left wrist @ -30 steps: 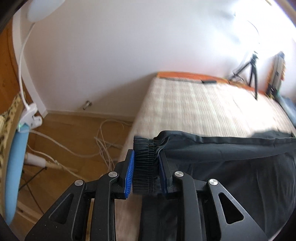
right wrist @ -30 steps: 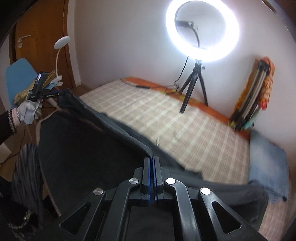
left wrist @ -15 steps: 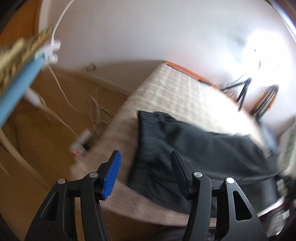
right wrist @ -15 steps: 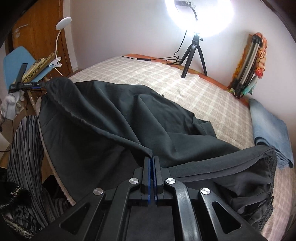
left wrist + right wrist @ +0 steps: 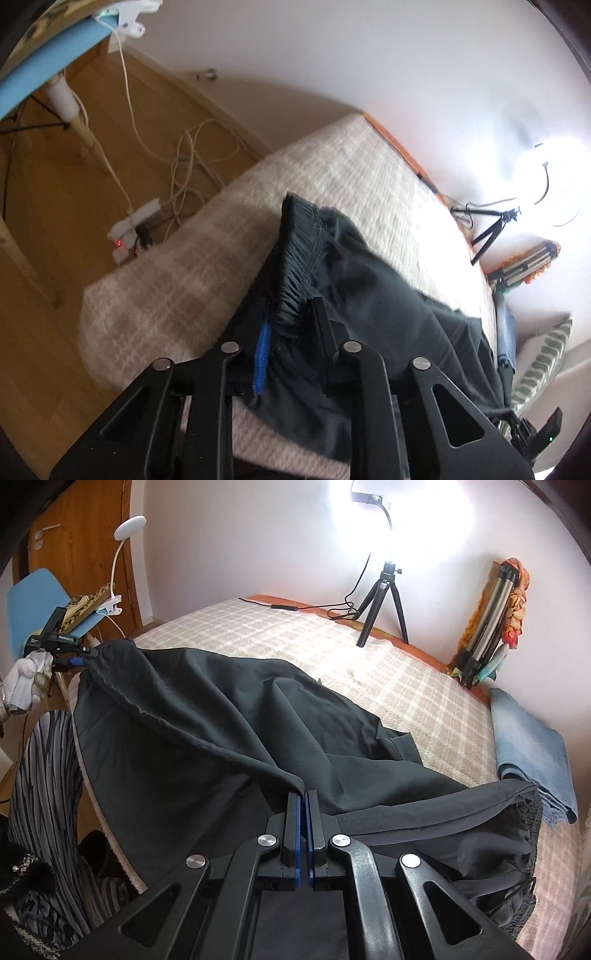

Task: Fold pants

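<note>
Dark grey-black pants [image 5: 236,734] lie spread over the checked bed [image 5: 406,679]. My right gripper [image 5: 303,797] is shut on a folded edge of the pants fabric near the front of the bed. My left gripper [image 5: 291,314] is closed around the gathered elastic waistband [image 5: 299,254] at the bed's left corner; it also shows at far left in the right wrist view [image 5: 74,659], held by a white-gloved hand [image 5: 27,677]. The cloth hangs taut between the two grippers. The other waistband end [image 5: 524,834] bunches at the right.
A folded blue cloth [image 5: 532,746] lies at the bed's right side. A ring light on a tripod [image 5: 380,594] stands on the far bed edge. A blue chair [image 5: 44,77], cables and a power strip [image 5: 133,229] are on the wooden floor at left.
My left gripper had let go and stood open over the laid-down waistband half a second ago; it has now closed on the waistband again. The pants dropped from hanging onto the bed.
</note>
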